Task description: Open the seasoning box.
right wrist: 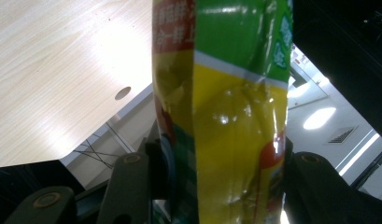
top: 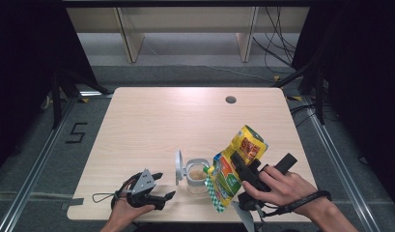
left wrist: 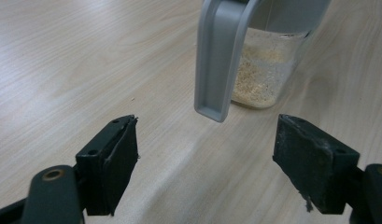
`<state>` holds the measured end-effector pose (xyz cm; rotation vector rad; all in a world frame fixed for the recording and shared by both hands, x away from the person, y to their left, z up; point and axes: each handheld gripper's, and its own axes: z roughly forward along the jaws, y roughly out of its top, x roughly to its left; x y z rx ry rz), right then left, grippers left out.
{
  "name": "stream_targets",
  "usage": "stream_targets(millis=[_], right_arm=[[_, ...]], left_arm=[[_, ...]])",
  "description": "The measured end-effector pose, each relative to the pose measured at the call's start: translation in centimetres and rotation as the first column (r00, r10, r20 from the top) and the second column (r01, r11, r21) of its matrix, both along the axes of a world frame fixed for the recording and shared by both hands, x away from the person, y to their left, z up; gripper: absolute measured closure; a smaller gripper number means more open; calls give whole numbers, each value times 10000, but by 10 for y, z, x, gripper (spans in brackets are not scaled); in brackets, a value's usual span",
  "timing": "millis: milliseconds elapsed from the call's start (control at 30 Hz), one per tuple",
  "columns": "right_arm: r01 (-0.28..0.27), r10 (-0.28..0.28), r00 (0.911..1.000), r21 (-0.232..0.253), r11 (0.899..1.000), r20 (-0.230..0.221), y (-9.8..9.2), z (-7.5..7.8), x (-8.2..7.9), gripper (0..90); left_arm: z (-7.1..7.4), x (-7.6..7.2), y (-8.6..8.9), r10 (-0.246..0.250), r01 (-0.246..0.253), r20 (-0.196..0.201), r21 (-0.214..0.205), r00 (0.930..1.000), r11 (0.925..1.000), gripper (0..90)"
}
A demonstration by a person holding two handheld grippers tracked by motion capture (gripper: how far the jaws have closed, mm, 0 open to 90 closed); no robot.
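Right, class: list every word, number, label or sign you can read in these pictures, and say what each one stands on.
"5": dark mark on the grey floor, left of the table.
Print on the yellow and green pouch, held in the right tongs: red panels with lettering, too blurred to read in any view.
Clear jar: no label in sight.

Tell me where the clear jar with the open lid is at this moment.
In the high view, the jar stands near the table's front edge, between the left gripper and the tilted yellow-green pouch held in the right gripper.
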<state>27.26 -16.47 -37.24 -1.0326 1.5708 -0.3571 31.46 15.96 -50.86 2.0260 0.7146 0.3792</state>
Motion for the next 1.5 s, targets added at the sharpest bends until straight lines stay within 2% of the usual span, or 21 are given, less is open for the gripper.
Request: stream_targets(millis=[133, 200, 300, 333, 367, 533, 567, 700, 867, 967, 1000, 1167, 1200, 1267, 1333, 1400, 1500], right_arm=[[-1, 5, 9999, -356, 9994, 113, 3, 1, 0, 583], [42, -39, 9999, -215, 9998, 149, 3, 0, -1, 583], [-49, 53, 9999, -346, 9994, 99, 5, 0, 0, 583], [0, 3, 9999, -216, 9998, 123, 5, -1, 0, 583], [-109, 113, 9999, -380, 9992, 102, 6, -2, 0, 584], [-154, 159, 9997, -286, 9995, 166, 6, -1, -1, 586], [-116, 119, 9998, -209, 9997, 143, 6, -1, -1, 586], [-144, 151, 9997, -350, 9993, 186, 7, -1, -1, 587], [-161, 166, 9997, -235, 9996, 201, 6, 1, -2, 587], [-22, 26, 9998, -237, 9997, 183, 5, 0, -2, 587], [-131, 137, 9997, -339, 9993, 177, 6, 0, -2, 587], [-100, 104, 9998, -212, 9997, 176, 5, -1, -2, 588], [-169, 172, 9997, -204, 9996, 157, 5, 0, -2, 588], [-114, 118, 9998, -239, 9997, 159, 4, 0, -2, 588], [-48, 51, 9999, -231, 9997, 140, 3, -1, -3, 588], [-64, 67, 9999, -242, 9997, 141, 2, -1, -3, 589], [80, -78, 9998, -139, 9999, 169, 0, -1, -2, 591]], left_arm=[[0, 0, 1, -28, 28, 119, 27, 9999, 10000, 215], [0, 0, 0, 64, -64, 75, -35, 10000, 10000, 215], [0, 0, 0, 6, -6, 35, -17, 10000, 10000, 215], [1, -1, 1, 58, -58, 48, 53, 10000, 10000, 215], [0, -1, 1, 47, -47, 51, 57, 10000, 10000, 215], [0, -1, 0, 22, -22, 15, -57, 10000, 10000, 215], [0, -1, 0, 46, -47, 61, 53, 10000, 10000, 215], [0, -1, 0, 18, -18, 9, -48, 10000, 10000, 215], [1, 0, 0, -115, 113, 136, 135, 9998, 9998, 215], [1, 0, 1, -99, 97, 115, 122, 9999, 9999, 215], [1, 0, 1, -102, 101, 120, 128, 9999, 9999, 215], [1, 0, 0, -160, 158, 209, 106, 9997, 9998, 215], [0, -1, -2, -3, 3, 41, -35, 10000, 10000, 215], [-1, -1, -2, -18, 18, 3, -43, 10000, 10000, 215], [-1, -1, -2, -51, 51, -5, -29, 10000, 10000, 215], [0, 0, -2, -193, 190, 168, 163, 9997, 9997, 215], [0, 0, -3, -97, 97, 54, 121, 9999, 9999, 215]])
